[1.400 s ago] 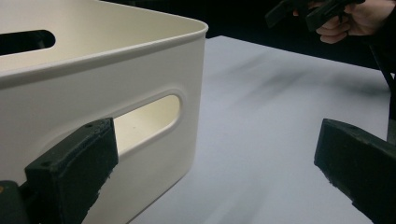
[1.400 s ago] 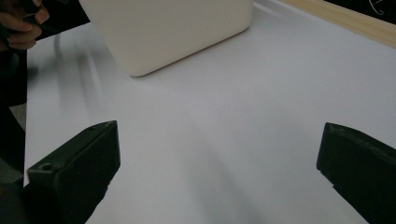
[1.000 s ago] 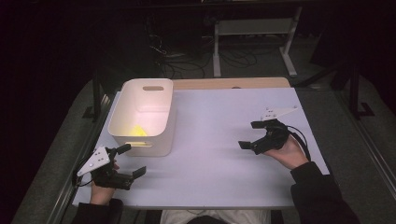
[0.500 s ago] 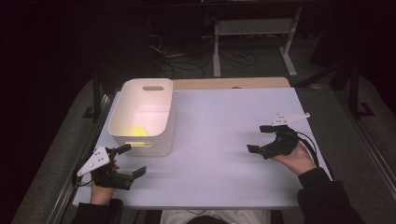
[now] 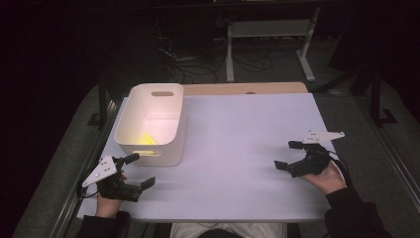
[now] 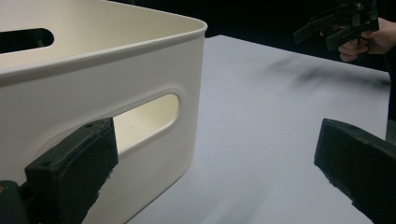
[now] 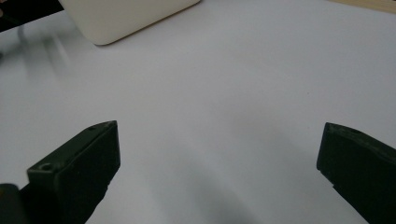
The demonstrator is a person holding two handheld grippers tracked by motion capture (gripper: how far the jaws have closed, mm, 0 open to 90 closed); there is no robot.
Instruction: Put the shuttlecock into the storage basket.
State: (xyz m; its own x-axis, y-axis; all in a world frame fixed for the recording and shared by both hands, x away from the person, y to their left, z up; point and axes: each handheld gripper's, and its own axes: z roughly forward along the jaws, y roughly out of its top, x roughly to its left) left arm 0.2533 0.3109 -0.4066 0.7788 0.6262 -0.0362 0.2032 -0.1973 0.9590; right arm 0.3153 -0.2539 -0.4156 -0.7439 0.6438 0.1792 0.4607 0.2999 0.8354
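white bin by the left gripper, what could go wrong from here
The left gripper sits open right beside the white bin, one jaw near its handle slot; a careless swing could shove the bin. The yellow item lies deep inside, so reaching it might knock the rim.

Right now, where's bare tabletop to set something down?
The widest free patch is the white tabletop between the cream bin and the right claw. The far strip beyond the right claw is also bare. It is tight at the near left corner, where the open left claw sits close to the bin's front wall.
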